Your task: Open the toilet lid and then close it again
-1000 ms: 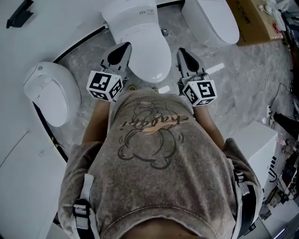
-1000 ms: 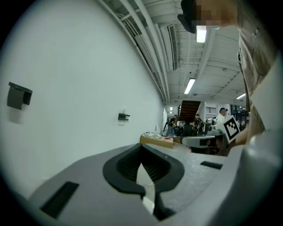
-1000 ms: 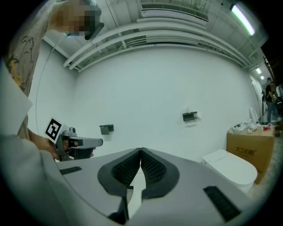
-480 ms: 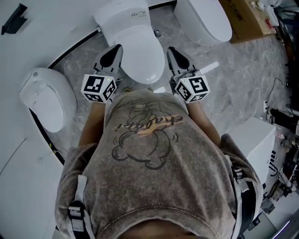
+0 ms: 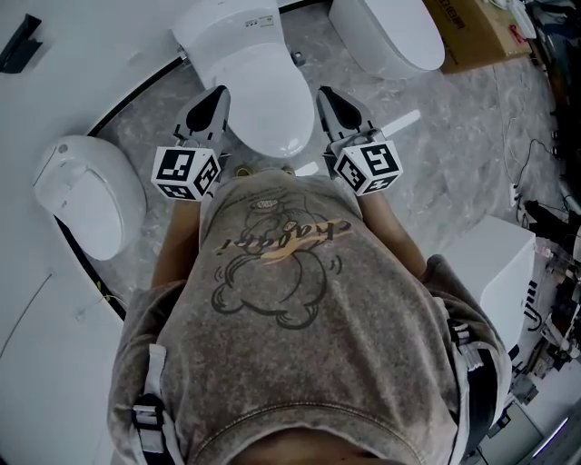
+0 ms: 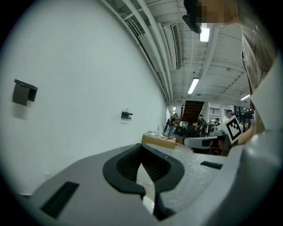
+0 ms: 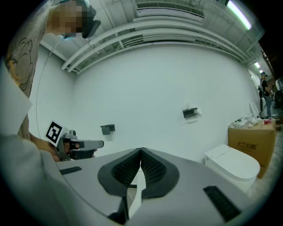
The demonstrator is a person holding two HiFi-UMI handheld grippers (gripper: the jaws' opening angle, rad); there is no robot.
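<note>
The white toilet (image 5: 231,27) stands straight ahead of the person in the head view, its lid (image 5: 268,104) lying down flat. My left gripper (image 5: 218,94) hovers by the lid's left side, jaws shut and empty. My right gripper (image 5: 324,96) hovers by the lid's right side, also shut on nothing. Neither touches the toilet as far as I can tell. In the left gripper view my left gripper (image 6: 141,148) points at a white wall with its pads together. The right gripper (image 7: 140,151) looks the same in its own view, where the toilet is hidden.
A second toilet (image 5: 86,195) stands at the left and a third (image 5: 386,32) at the upper right, beside a cardboard box (image 5: 472,32). A white cabinet (image 5: 504,272) and cables lie at the right. The floor (image 5: 436,154) is grey marble; small black brackets (image 7: 190,113) hang on the wall.
The head view has drifted, so the scene sits a little further left. Both grippers keep their places beside the lid and stay shut.
</note>
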